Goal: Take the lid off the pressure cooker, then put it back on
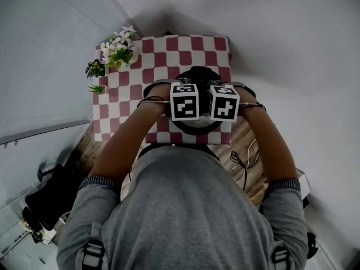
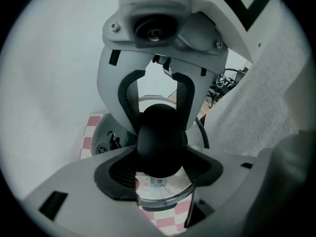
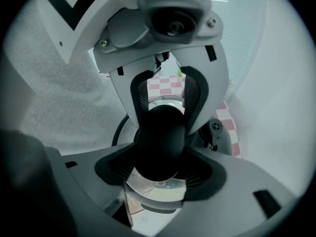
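The pressure cooker (image 1: pixel 196 129) stands on the checked tablecloth (image 1: pixel 163 58), mostly hidden under my two marker cubes (image 1: pixel 184 101) (image 1: pixel 225 103). Its steel lid (image 2: pixel 163 194) carries a black knob (image 2: pixel 160 142) in the middle. My left gripper (image 2: pixel 160 169) is shut on that knob from one side. Facing it, my right gripper (image 3: pixel 160 172) is shut on the same black knob (image 3: pixel 160 142) from the other side. Each gripper view shows the opposite gripper's fingers (image 2: pixel 129 102) (image 3: pixel 193 100) pressed against the knob. A small valve (image 2: pixel 102 146) sits on the lid beside the knob.
White flowers (image 1: pixel 118 50) and two small plants (image 1: pixel 94 69) stand at the table's back left corner. Cables (image 1: pixel 242 161) lie on the wooden floor at the right. A black bag (image 1: pixel 50 198) is on the floor at the lower left.
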Tool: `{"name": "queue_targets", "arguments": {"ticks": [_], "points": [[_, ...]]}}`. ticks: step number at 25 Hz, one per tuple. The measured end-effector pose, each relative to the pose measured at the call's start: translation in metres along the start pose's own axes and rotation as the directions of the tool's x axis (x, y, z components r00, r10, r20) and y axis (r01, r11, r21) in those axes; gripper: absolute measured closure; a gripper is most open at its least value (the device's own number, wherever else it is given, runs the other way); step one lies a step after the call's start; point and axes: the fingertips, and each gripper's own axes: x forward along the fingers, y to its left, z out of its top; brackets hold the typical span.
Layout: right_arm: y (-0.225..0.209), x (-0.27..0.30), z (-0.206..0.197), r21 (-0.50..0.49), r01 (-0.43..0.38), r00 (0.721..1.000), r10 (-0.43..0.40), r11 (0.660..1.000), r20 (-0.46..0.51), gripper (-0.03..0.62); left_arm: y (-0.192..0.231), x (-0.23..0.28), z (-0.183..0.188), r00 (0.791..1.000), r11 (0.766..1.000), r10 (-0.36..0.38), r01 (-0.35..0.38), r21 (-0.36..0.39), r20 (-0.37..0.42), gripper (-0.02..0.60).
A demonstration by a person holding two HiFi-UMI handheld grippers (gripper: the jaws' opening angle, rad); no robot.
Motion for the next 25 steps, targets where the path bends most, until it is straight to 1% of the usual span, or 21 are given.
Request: {"name": "queue_targets", "arguments": {"ticks": [2,4,7,10,12,13,15,16,17,18,20,22,25], "points": [[-0.001,0.002,-0.004,-0.064,-0.016,1.0,0.016,0.998,-0.001,0.292,0.001,0.001,0.001,1.0,0.999,0.017,-0.017,-0.048,0.005,0.282],[-0.002,0.002,-0.004,-0.101,-0.031,0.999,0.029,0.994,-0.013,0.29,0.001,0.001,0.0,0.999,0.996,0.034,-0.033,-0.083,0.011,0.282],[0.0,0.0,0.0,-0.095,-0.042,0.999,0.039,0.995,-0.033,0.289,0.001,0.001,-0.001,0.998,0.995,0.053,-0.049,-0.089,0.035,0.281],[-0.001,0.001,0.0,-0.079,-0.016,1.0,0.015,0.997,-0.011,0.289,0.001,-0.002,-0.001,0.992,0.993,0.091,-0.083,-0.087,0.09,0.278],[-0.003,-0.003,0.0,-0.068,0.032,0.999,-0.03,0.997,0.031,0.261,0.002,-0.008,-0.003,0.98,0.988,0.138,-0.126,-0.091,0.142,0.272],[-0.003,-0.009,0.002,-0.056,0.059,0.997,-0.055,0.997,0.06,0.261,0.002,-0.012,-0.004,0.971,0.984,0.164,-0.149,-0.096,0.172,0.272],[-0.005,-0.025,0.009,-0.016,0.118,0.984,-0.115,0.993,0.138,0.261,0.0,-0.026,-0.005,0.947,0.975,0.211,-0.188,-0.116,0.24,0.272],[-0.006,-0.035,0.014,0.013,0.155,0.971,-0.154,0.988,0.184,0.261,-0.001,-0.034,-0.005,0.932,0.97,0.233,-0.204,-0.129,0.278,0.272],[-0.007,-0.046,0.019,0.049,0.193,0.952,-0.199,0.98,0.233,0.262,-0.003,-0.042,-0.006,0.913,0.965,0.255,-0.22,-0.142,0.319,0.272],[-0.007,-0.056,0.024,0.091,0.23,0.927,-0.247,0.969,0.283,0.263,-0.006,-0.051,-0.006,0.889,0.959,0.28,-0.239,-0.154,0.362,0.272],[-0.004,-0.076,0.036,0.188,0.291,0.861,-0.342,0.938,0.375,0.27,-0.011,-0.067,-0.008,0.831,0.941,0.335,-0.278,-0.191,0.445,0.272],[0.004,-0.09,0.047,0.288,0.332,0.781,-0.433,0.898,0.449,0.277,-0.018,-0.08,-0.014,0.767,0.922,0.386,-0.302,-0.242,0.513,0.272],[0.023,-0.101,0.058,0.428,0.366,0.65,-0.556,0.826,0.518,0.287,-0.035,-0.101,-0.023,0.672,0.895,0.445,-0.319,-0.311,0.592,0.272]]}}
